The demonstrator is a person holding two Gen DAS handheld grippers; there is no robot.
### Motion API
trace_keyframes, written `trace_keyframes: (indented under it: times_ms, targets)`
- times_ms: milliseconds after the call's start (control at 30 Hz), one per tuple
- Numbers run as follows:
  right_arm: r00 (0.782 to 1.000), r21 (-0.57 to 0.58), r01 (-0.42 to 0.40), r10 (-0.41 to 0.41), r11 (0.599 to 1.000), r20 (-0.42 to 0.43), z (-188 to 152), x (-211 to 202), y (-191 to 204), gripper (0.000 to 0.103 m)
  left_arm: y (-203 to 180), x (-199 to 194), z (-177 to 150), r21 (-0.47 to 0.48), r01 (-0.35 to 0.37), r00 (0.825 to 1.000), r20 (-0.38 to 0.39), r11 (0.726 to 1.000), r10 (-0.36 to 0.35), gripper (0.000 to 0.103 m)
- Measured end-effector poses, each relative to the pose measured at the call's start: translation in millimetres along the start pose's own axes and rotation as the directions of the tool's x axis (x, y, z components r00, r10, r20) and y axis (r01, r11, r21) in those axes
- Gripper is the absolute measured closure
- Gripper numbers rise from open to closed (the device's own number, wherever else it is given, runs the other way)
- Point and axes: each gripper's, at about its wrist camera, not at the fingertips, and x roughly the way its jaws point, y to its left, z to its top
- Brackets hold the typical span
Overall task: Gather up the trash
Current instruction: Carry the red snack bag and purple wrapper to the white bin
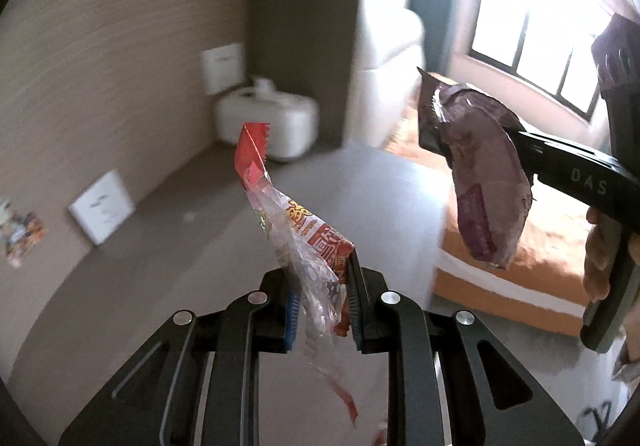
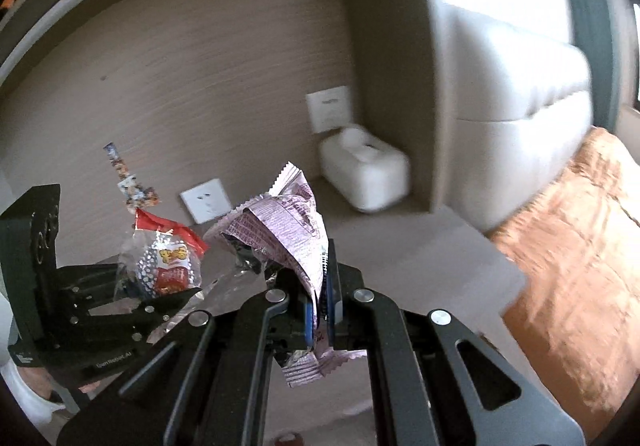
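Observation:
My left gripper (image 1: 322, 306) is shut on a clear and red snack wrapper (image 1: 296, 226) that sticks up between its blue pads and trails down below them. My right gripper (image 2: 320, 306) is shut on a crumpled purple wrapper (image 2: 288, 221), whose end hangs under the jaws. In the left wrist view the right gripper (image 1: 444, 141) comes in from the right with the purple wrapper (image 1: 484, 181) dangling from it, a hand on its handle. In the right wrist view the left gripper (image 2: 160, 286) sits low at the left with the red wrapper (image 2: 168, 262). Both are held in the air above a grey surface.
A white tissue box (image 1: 268, 121) stands in the corner of the grey ledge (image 1: 192, 246), with white wall sockets (image 1: 102, 207) and a sticker (image 2: 132, 181) on the beige wall. An orange bedcover (image 2: 580, 246), a white padded headboard (image 2: 516, 97) and a bright window (image 1: 536, 45) lie to the right.

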Motion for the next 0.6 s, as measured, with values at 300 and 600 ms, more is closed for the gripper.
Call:
trace_keyframes:
  times_ms: [300,600]
  targets:
    - [0.993,0.102,0.116,-0.112,0.988,-0.037,-51.2,-48.2,-65.6,0.097,-106.4,35.9,-3.2,0.12,0.171,0.984,-0.069,0.978,-0.163,0.083]
    - [0.978,0.241,0.198,-0.174,0.95,-0.119,-120.6,-60.4,-128.0,0.097,-177.2,96.9,-28.8,0.207,0.286,0.948,-0.201,0.936,-0.245,0.083]
